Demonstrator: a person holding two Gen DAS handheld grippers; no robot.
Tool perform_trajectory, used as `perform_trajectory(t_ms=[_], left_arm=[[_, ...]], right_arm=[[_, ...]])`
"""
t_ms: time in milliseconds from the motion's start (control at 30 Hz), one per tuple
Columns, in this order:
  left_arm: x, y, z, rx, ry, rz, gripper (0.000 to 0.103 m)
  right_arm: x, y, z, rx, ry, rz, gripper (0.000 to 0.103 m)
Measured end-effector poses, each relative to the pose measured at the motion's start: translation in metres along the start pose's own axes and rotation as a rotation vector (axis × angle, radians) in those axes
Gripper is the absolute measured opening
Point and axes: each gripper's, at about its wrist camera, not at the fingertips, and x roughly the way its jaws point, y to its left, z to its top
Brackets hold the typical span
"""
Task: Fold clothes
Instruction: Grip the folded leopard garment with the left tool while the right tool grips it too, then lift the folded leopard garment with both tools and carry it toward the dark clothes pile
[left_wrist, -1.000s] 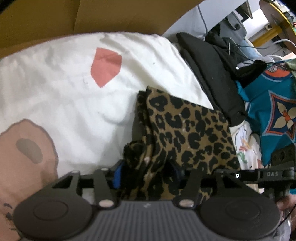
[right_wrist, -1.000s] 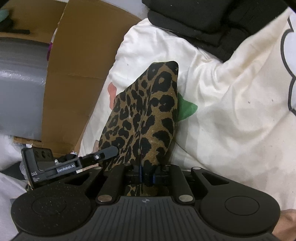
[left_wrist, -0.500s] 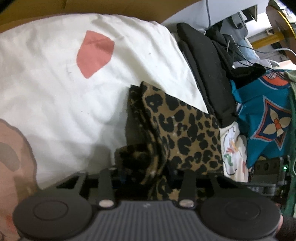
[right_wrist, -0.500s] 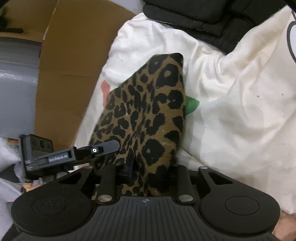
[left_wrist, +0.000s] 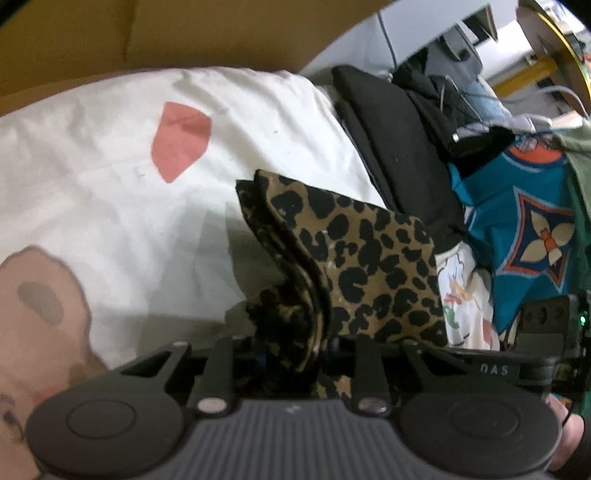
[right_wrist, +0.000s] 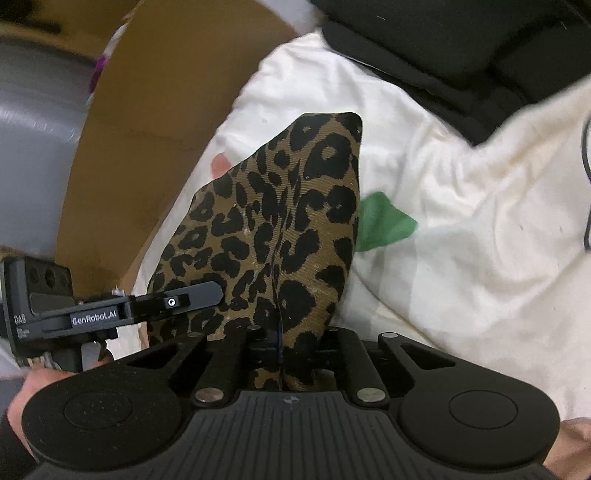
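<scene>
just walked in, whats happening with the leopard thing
A person is folding clothes with a handheld gripper in each hand. Both the left gripper and the right gripper are clamped on a leopard-print garment, already doubled into layers and held over a white printed sheet. Black clothing lies piled beyond it.

This is looking like a cluttered room at home doubling as a recording corner: a white printed sheet (left_wrist: 110, 206) is covering a soft surface, black clothes (left_wrist: 399, 162) and a teal printed fabric (left_wrist: 524, 229) are lying heaped beside it, cardboard (right_wrist: 155, 129) is leaning behind, and cables (left_wrist: 554, 92) are trailing past grey equipment.
</scene>
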Motion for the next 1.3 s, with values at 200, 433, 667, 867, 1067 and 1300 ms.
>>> perform_trajectory(t_ms=[200,433,667,867,1067,1300], left_arm=[[-0.039,-0.021,-0.005,-0.023,-0.089,0.059,0.026],[-0.088,-0.056,-0.009,-0.039,-0.185,0.103,0.026],[-0.133,-0.090,-0.013,-0.070,-0.251,0.129,0.026],[-0.176,-0.125,-0.011,-0.063,-0.310,0.158,0.026],[-0.220,-0.166,-0.008,-0.066,-0.396,0.171,0.026],[-0.266,-0.220,-0.001,-0.066,-0.496,0.173,0.026]], right_arm=[[-0.020,0.036,0.005,-0.102,-0.025,-0.024,0.006],[-0.061,0.079,0.007,-0.202,-0.066,-0.014,0.006],[-0.108,0.115,0.002,-0.295,-0.088,-0.012,0.006],[-0.149,0.155,0.004,-0.370,-0.121,0.014,0.006],[-0.186,0.196,0.013,-0.445,-0.157,0.042,0.006],[-0.246,0.240,0.030,-0.531,-0.212,0.055,0.006]])
